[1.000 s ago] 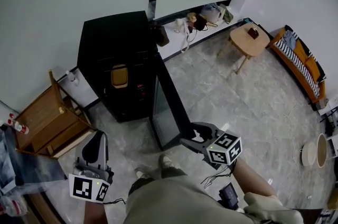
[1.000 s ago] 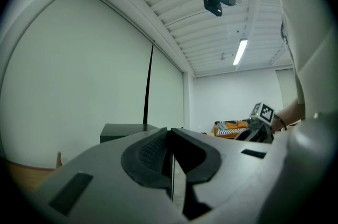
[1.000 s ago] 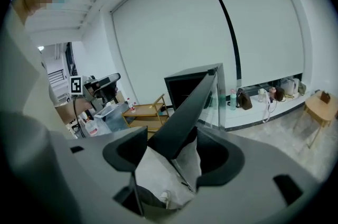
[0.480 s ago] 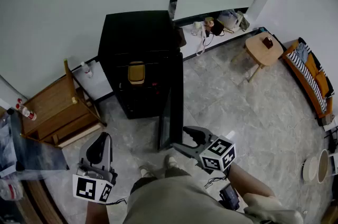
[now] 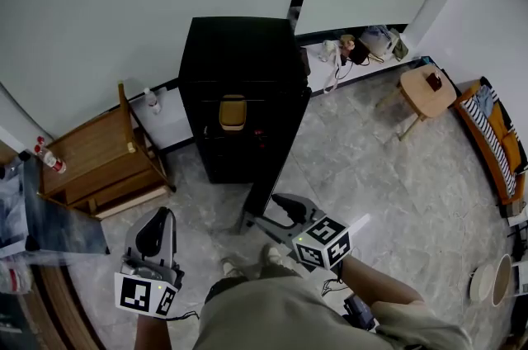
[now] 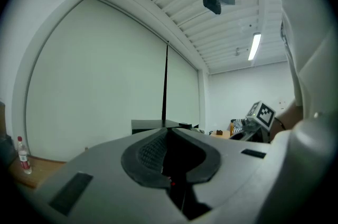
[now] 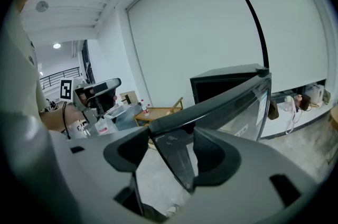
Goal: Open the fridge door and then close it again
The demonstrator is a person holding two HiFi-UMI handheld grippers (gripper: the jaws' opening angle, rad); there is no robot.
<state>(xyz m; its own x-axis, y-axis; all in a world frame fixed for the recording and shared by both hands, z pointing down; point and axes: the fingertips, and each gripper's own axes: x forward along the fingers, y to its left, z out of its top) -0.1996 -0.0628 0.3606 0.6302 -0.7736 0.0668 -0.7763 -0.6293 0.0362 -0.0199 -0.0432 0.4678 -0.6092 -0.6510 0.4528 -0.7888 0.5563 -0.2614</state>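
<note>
The black fridge [image 5: 239, 59] stands against the far wall with its glass door [image 5: 262, 190] swung partly out; a yellow item [image 5: 233, 111] shows inside. My right gripper [image 5: 266, 214] is at the door's free edge. In the right gripper view the door [image 7: 227, 106] runs between the wide jaws of the right gripper [image 7: 169, 151], with floor showing between the left pad and the rim. My left gripper [image 5: 155, 223] hangs left of the door, shut and empty. The left gripper [image 6: 166, 151] points level at the fridge top [image 6: 153, 125].
A wooden chair [image 5: 91, 163] and a bottle [image 5: 49, 158] stand left of the fridge, with a grey surface [image 5: 41, 224] nearer. Bags and cables [image 5: 363, 43] line the wall at the right. A round stool [image 5: 431, 88] and a sofa [image 5: 495, 138] are further right.
The door has swung from wide open toward the fridge, and my right gripper has moved left with its edge. The left gripper has stayed shut at the lower left.
</note>
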